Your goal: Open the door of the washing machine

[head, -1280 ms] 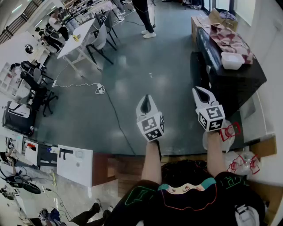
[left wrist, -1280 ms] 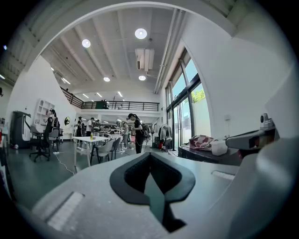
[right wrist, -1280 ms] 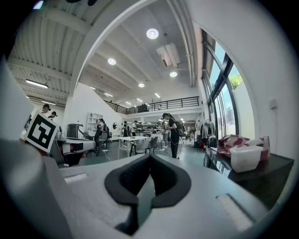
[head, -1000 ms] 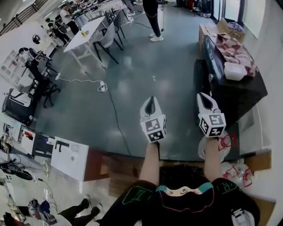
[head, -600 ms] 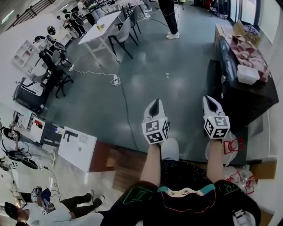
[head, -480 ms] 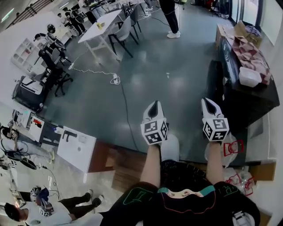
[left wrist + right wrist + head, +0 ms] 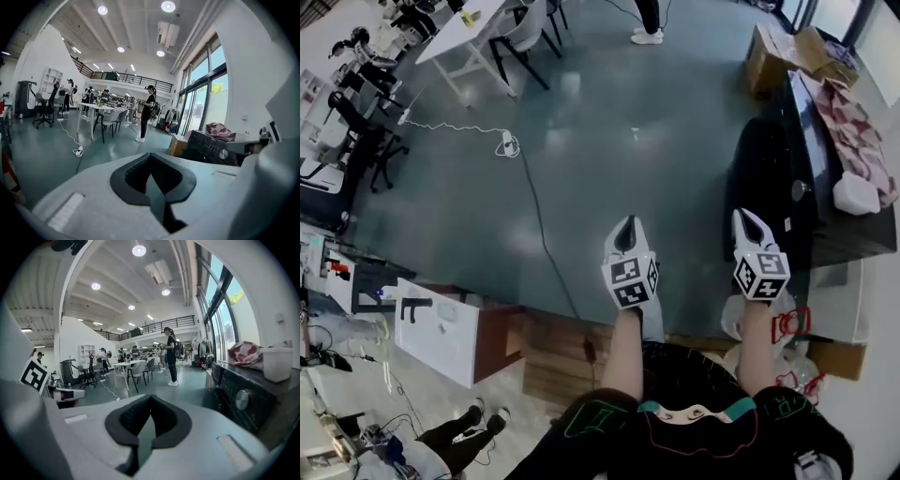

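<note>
well, both claws are pressed together with nothing between them. the left gripper (image 7: 626, 225) and the right gripper (image 7: 748, 217) are held out side by side over the grey floor (image 7: 609, 141), and neither touches anything. the black washing machine (image 7: 769, 178) stands off to the right, near the right gripper. its round door (image 7: 752, 161) is dark and lies against the front, and a silver knob (image 7: 799, 190) sits up by the top edge. on the machine's lid a white plastic tub (image 7: 860, 194) rests at the near end; what is in it i cannot tell. beyond the tub, red-and-white cloth (image 7: 853, 108) is heaped along the lid. past the far end of the machine stand cardboard boxes (image 7: 766, 58) with flaps open, their contents too small to make out. white plastic bags with red print (image 7: 787, 326) lie low by the person's right side, and what they hold is not visible.
</note>
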